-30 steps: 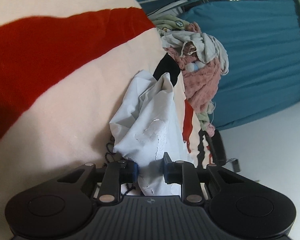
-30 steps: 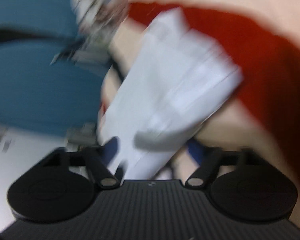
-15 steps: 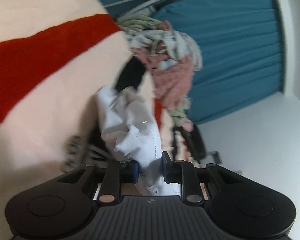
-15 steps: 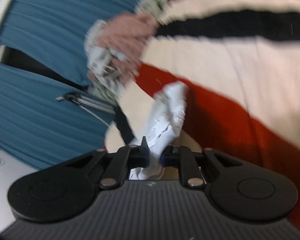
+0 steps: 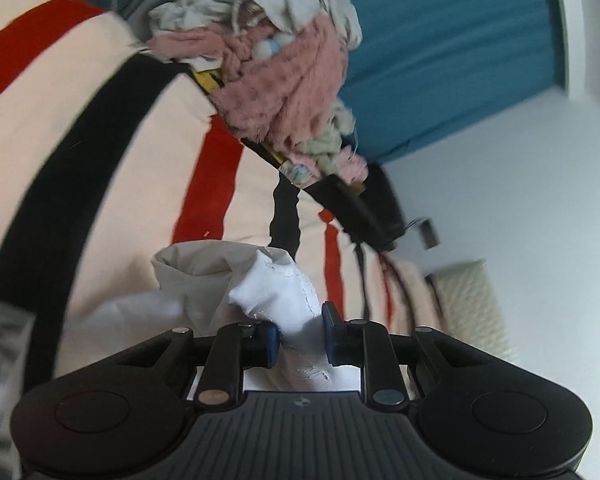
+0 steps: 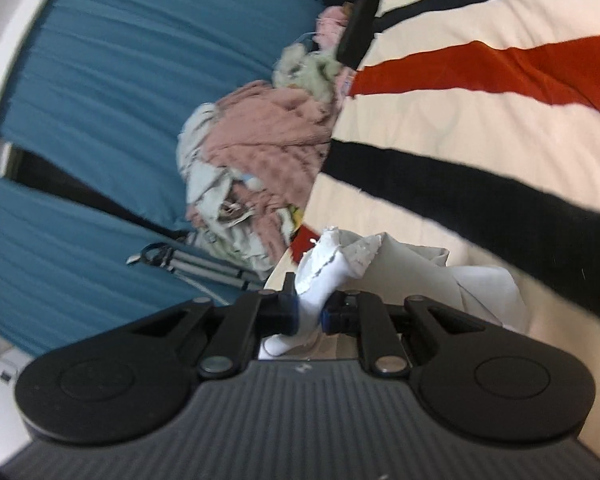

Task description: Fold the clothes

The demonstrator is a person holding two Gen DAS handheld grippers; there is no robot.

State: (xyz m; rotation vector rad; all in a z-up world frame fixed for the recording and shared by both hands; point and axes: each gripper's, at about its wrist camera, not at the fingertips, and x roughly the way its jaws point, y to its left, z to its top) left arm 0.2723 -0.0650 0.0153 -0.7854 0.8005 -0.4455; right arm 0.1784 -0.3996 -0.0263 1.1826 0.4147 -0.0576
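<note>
A white garment with a lace-like torn edge [image 5: 276, 296] is bunched between the pads of my left gripper [image 5: 300, 344], which is shut on it. The same white garment [image 6: 324, 276] is pinched in my right gripper [image 6: 310, 314], also shut on it. Both hold it just above a cream bedspread with red and black stripes [image 5: 100, 184], which also shows in the right wrist view [image 6: 480, 120]. The rest of the garment hangs crumpled beside the jaws; its shape is hidden.
A heap of unfolded clothes, mostly pink and pale green [image 5: 284, 72], lies at the bed's far edge, also in the right wrist view [image 6: 260, 152]. Teal curtains [image 5: 440, 40] hang behind it. A black bag [image 5: 364, 208] lies on the bed. A metal stand [image 6: 196, 268] leans by the curtain.
My right gripper has closed on the white garment. Both grippers have swung round and lifted, bunching it; the view now shows more of the bed and clothes heap.
</note>
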